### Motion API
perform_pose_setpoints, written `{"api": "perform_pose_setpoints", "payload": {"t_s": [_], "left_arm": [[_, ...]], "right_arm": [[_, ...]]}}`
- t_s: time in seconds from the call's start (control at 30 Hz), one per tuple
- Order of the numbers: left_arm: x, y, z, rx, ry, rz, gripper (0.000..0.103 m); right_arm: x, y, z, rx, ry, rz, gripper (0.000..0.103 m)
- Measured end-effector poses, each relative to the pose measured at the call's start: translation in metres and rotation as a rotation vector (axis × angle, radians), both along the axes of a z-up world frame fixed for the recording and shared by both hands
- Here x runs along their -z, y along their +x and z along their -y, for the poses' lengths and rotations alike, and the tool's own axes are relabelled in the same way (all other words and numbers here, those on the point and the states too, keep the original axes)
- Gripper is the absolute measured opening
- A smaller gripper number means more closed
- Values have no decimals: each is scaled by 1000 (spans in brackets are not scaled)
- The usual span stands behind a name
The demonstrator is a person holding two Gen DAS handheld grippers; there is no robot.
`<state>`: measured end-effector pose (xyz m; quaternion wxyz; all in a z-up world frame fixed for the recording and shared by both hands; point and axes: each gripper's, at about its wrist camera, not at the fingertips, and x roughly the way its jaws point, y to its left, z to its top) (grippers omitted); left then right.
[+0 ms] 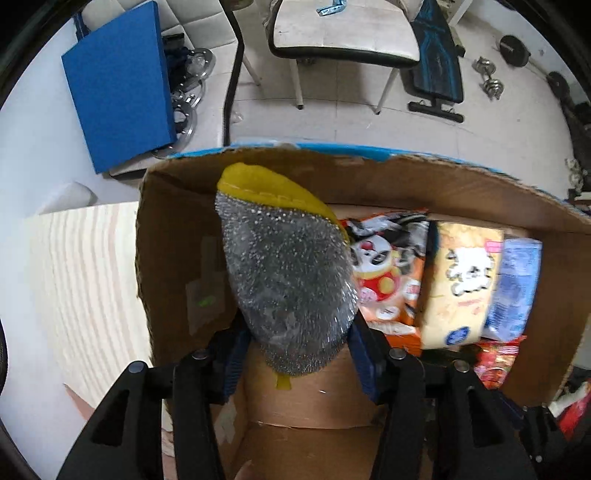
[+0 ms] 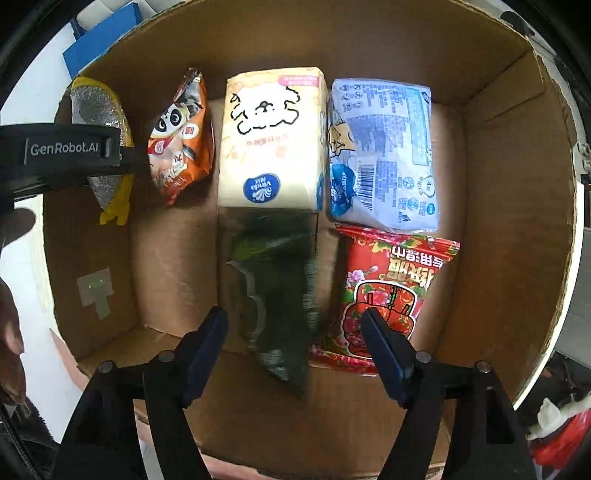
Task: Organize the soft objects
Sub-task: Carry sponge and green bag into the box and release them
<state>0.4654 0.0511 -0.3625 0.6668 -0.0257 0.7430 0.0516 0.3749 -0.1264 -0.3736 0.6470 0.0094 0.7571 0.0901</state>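
Observation:
My left gripper (image 1: pixel 295 339) is shut on a silver and yellow scouring sponge (image 1: pixel 284 273) and holds it over the left end of a cardboard box (image 1: pixel 177 258). In the right wrist view the sponge (image 2: pixel 94 110) hangs at the box's left wall, with the left gripper's body across it. My right gripper (image 2: pixel 295 328) is open above the box. A dark green packet (image 2: pixel 275 291), blurred, sits between and below its fingers. In the box lie an orange panda packet (image 2: pixel 181 136), a cream tissue pack (image 2: pixel 271 140), a blue tissue pack (image 2: pixel 384 151) and a red packet (image 2: pixel 388 291).
The box stands on a pale wooden table (image 1: pixel 85 280). Beyond it on the floor are a blue board (image 1: pixel 118 81), a white chair (image 1: pixel 343 33), a weight bench (image 1: pixel 436 70) and dumbbells (image 1: pixel 489 77). A red and white object (image 2: pixel 561 424) lies right of the box.

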Motion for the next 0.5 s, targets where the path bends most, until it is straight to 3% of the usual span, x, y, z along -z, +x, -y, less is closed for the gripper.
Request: {"api": "perform_pose_setpoints", "payload": {"t_s": [0.1, 0.23, 0.4, 0.5], "left_arm": [[-10, -1, 3, 9, -2, 24, 56], [-26, -6, 3, 5, -24, 59, 92], [-49, -24, 2, -1, -57, 108, 93], [-65, -42, 3, -3, -58, 152, 93]], "right_arm": [[-5, 3, 0, 1, -1, 7, 77], [-15, 4, 4, 1, -3, 23, 87], [-33, -5, 7, 5, 9, 66, 103], [-45, -13, 9, -2, -7, 111, 103]]}}
